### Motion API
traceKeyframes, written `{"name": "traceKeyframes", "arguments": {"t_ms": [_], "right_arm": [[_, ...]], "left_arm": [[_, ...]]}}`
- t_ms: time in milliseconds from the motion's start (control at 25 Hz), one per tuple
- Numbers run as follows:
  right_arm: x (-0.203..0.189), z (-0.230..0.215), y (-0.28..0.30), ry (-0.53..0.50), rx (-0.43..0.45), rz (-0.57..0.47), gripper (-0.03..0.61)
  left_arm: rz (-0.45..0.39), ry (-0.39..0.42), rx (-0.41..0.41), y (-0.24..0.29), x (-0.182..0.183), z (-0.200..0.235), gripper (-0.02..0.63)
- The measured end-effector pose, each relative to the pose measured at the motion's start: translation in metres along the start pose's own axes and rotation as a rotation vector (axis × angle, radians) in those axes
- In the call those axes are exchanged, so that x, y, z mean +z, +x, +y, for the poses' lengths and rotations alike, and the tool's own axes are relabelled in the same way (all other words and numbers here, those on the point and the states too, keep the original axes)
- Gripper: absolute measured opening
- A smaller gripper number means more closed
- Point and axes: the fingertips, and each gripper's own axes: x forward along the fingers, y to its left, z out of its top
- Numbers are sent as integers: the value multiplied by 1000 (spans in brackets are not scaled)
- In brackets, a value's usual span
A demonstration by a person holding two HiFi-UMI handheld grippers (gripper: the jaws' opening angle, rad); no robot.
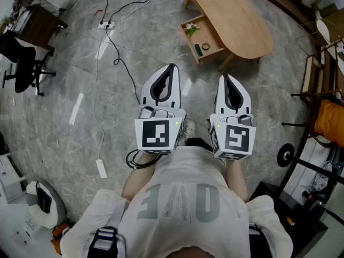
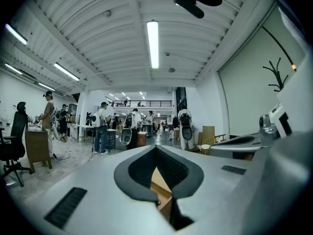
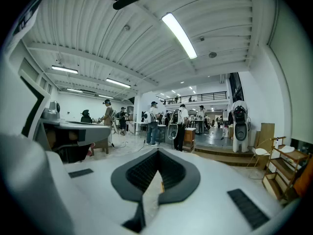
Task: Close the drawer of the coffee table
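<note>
The coffee table [image 1: 236, 15] with an oval wooden top stands at the upper right of the head view. Its wooden drawer [image 1: 202, 39] is pulled out toward me, with a few small items inside. My left gripper [image 1: 171, 67] and right gripper [image 1: 224, 78] are held side by side in front of my body, both pointing at the table and well short of it. Both are shut with nothing between the jaws. In the left gripper view the shut left gripper [image 2: 156, 148] shows a strip of the table's wood [image 2: 160, 186] through its gap. The right gripper [image 3: 157, 153] looks the same in its own view.
A power strip [image 1: 106, 24] and black cables trail over the grey stone floor at upper left. An office chair [image 1: 24, 63] and a dark desk [image 1: 40, 26] stand at the left. A rack and an orange-cushioned chair [image 1: 329, 120] are at the right. Several people [image 2: 102, 126] stand far off.
</note>
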Motion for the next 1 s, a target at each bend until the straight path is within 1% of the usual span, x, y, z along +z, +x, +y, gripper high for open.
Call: {"name": "traceKeyframes", "arguments": {"t_ms": [120,400,720,1000], "right_arm": [[1,-8,1,-4,5,-2,6],[-5,-19,2,-14,32,-3,6],[-8,-40,4,6,69,-30,6],[-10,-57,23,-46,80,-19,6]], "left_arm": [[-13,-7,4,6,2,-5,8],[7,-1,29,12,-4,-9,8],[-29,-15,67,24,-1,-19,8],[-26,-40,64,54,-6,-22,8]]}}
